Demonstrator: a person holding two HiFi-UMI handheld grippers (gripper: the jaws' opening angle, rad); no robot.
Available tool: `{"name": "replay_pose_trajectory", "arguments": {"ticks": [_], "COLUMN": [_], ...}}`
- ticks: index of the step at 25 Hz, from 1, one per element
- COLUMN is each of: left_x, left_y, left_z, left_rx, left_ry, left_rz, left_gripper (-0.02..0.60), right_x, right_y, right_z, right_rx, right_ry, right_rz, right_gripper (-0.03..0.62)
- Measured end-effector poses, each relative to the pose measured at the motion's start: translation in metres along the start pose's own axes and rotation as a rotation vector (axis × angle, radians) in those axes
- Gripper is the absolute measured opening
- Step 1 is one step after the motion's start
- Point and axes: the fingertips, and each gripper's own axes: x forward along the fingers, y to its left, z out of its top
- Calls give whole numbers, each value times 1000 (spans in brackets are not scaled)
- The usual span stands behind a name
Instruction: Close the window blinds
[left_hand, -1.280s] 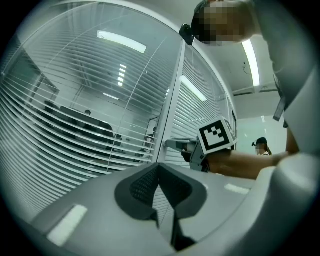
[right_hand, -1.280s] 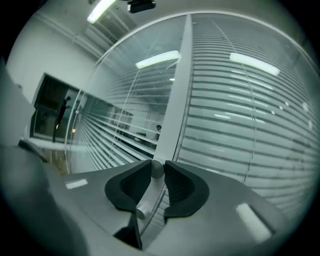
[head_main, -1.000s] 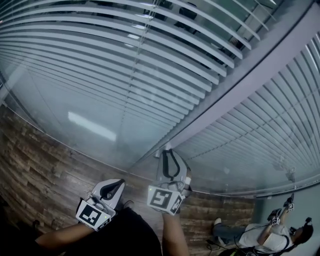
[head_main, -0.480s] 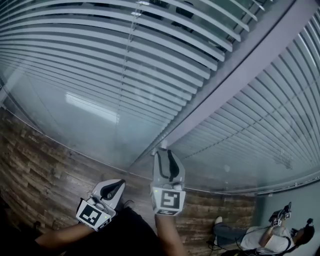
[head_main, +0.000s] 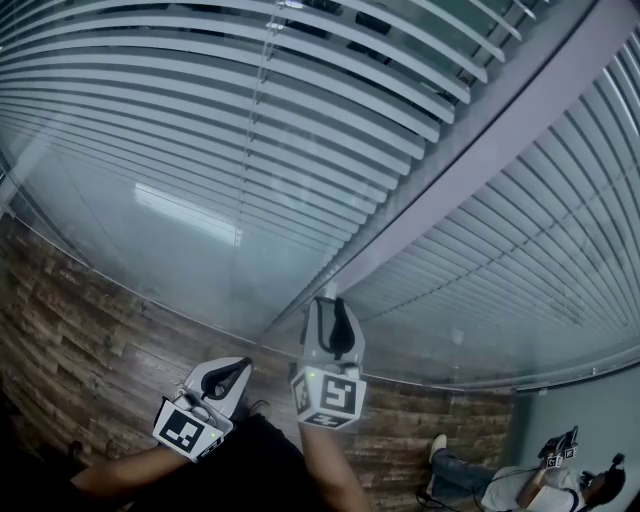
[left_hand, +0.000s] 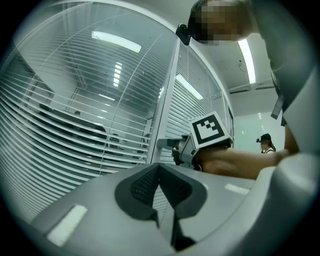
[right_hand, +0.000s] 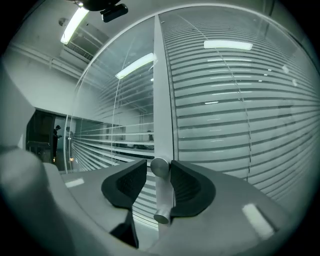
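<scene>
The blinds (head_main: 250, 150) hang behind glass to the left of a grey frame post (head_main: 480, 170), with more slats (head_main: 520, 230) to its right. A small round metal knob (right_hand: 159, 167) sticks out from the post (right_hand: 162, 100). My right gripper (right_hand: 157, 174) points at the post with the knob between its jaws. The jaws have just been opening: the right pad (right_hand: 182, 182) is against the knob and a gap shows on the left side. In the head view the right gripper (head_main: 330, 305) reaches the post's foot. My left gripper (head_main: 225, 378) hangs back, lower left, shut and empty (left_hand: 160, 172).
Wood-look floor (head_main: 80, 330) runs along the glass wall. Another person (head_main: 540, 480) with grippers is at the lower right. In the right gripper view a distant figure (right_hand: 56, 131) stands at the far left.
My right gripper has rolled from a tilt to nearly square on the knob, and its jaws have spread. The left gripper has stayed put. The person at lower right has shifted.
</scene>
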Motion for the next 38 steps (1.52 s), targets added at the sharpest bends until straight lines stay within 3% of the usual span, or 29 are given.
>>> {"name": "replay_pose_trajectory", "arguments": {"ticks": [8,14,21,23,25,26,30,32,34,38], "left_x": [4,6,10,10,10,10,10,10,9,7], "left_y": [4,2,-5,-8,-9,-8,-3,-1,0,1], "left_z": [16,19,16,17,16,14,-4,-9,-11,-9], "left_rx": [5,33,14,14,11,10,8,10,10,8], "left_ry": [3,-11,-4,-5,-2,1,10,12,17,19], "left_rz": [17,7,-26,-33,-35,-34,-30,-28,-24,-20], "left_gripper": [-2,-2,-2,-2,-2,-2,-2,-2,-2,-2], "right_x": [1,4,4,4,4,3,-1,-3,-2,1], "right_y": [-2,5,13,13,13,12,0,-9,-9,-3], "right_z": [13,16,10,10,10,10,2,-1,-2,0], "right_rx": [-74,-402,-931,-999,-938,-847,-227,-23,67,122], "right_ry": [-4,35,168,191,183,162,30,-16,-40,-47], "right_rz": [-32,-17,-43,-37,-21,-6,31,6,-10,-38], "right_gripper": [132,130,129,129,133,136,152,151,147,147]}}
